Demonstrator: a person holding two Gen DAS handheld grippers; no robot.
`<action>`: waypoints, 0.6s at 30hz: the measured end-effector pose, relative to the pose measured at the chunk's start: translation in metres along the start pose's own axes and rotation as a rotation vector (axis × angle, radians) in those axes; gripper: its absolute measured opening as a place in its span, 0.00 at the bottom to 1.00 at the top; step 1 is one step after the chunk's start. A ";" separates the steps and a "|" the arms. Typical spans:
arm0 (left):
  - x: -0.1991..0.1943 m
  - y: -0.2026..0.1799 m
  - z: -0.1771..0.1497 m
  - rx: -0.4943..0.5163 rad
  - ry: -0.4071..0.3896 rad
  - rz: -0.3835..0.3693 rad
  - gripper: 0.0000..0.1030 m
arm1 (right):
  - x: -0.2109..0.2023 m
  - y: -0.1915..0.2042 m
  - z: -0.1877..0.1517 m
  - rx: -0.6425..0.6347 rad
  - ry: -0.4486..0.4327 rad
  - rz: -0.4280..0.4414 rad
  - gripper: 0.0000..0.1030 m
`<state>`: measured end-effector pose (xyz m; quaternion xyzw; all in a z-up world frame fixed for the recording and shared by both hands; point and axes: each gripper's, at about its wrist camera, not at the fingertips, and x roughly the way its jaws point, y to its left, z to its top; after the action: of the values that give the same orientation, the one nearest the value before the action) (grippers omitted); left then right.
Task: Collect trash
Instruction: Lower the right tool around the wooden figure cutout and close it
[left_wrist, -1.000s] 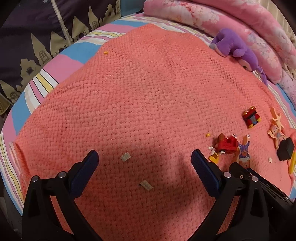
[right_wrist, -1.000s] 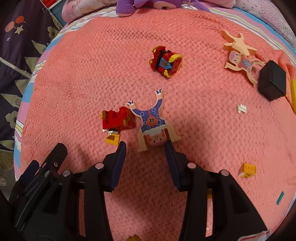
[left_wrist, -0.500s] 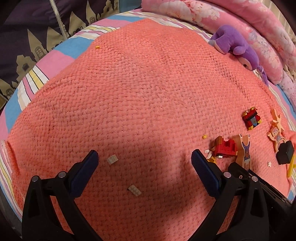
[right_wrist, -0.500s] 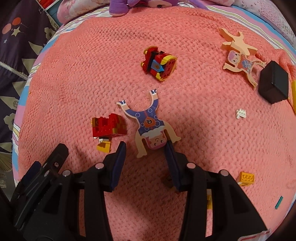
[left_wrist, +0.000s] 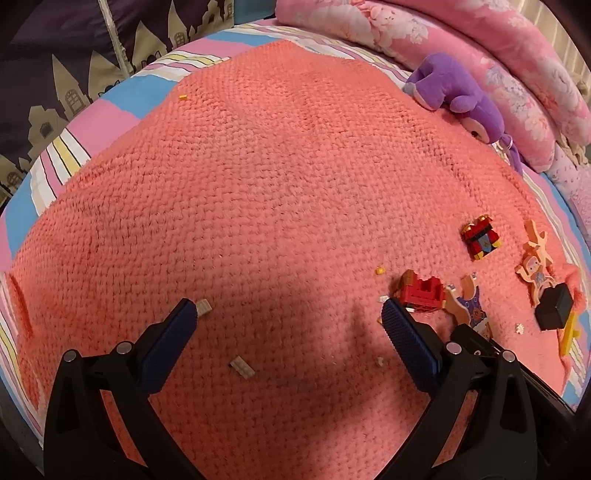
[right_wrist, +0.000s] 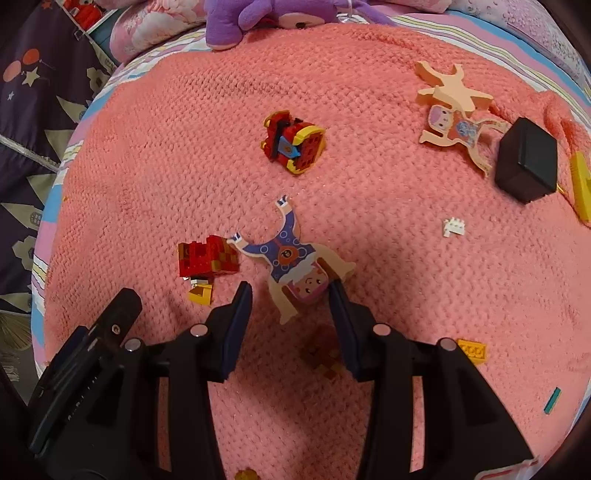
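A: Report the left gripper (left_wrist: 288, 314).
B: Jaws spread wide, empty, hovering low over the salmon blanket (left_wrist: 258, 184). One beige brick (left_wrist: 203, 307) lies just beside the left fingertip; a second beige plate (left_wrist: 242, 367) lies between the fingers, nearer the camera. A small yellow stud (left_wrist: 379, 271) lies far-right of the span.

A: Report the right gripper (right_wrist: 290, 295).
B: Jaws partly spread, one finger on each side of the head end of the flat purple-dressed figure (right_wrist: 295, 262). Whether the pads touch it cannot be told; the figure lies flat on the blanket.

A: Other loose pieces in the right wrist view?
B: Red brick cluster (right_wrist: 207, 256) just left of the figure, with a yellow piece (right_wrist: 201, 294) near it. Red-and-yellow brick model (right_wrist: 293, 146) farther off, at centre. Pink-dressed flat figure (right_wrist: 456, 125) far right, overlapping a bare cut-out. Black box (right_wrist: 526, 164) beside it. White brick (right_wrist: 453, 226) mid-right. Orange-yellow brick (right_wrist: 472, 350) near right. Teal strip (right_wrist: 552, 400) at the near-right edge. Brown-red piece (right_wrist: 321, 358) between the fingers, blurred.

A: Background?
B: Purple plush toy (left_wrist: 454, 94) at the far edge of the blanket.
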<state>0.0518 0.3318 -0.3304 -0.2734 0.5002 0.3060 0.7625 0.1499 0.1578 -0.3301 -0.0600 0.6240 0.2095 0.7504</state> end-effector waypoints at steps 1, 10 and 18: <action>0.000 -0.001 -0.001 0.001 0.000 0.004 0.95 | 0.000 -0.001 0.000 0.001 0.001 0.002 0.41; 0.002 -0.002 0.000 0.002 0.011 -0.021 0.95 | -0.006 -0.002 -0.003 -0.007 -0.029 -0.030 0.41; 0.007 -0.004 -0.001 -0.030 0.021 0.010 0.95 | 0.002 -0.003 0.005 -0.033 0.004 -0.022 0.42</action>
<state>0.0565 0.3292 -0.3369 -0.2856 0.5050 0.3141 0.7515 0.1565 0.1571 -0.3317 -0.0797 0.6213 0.2117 0.7502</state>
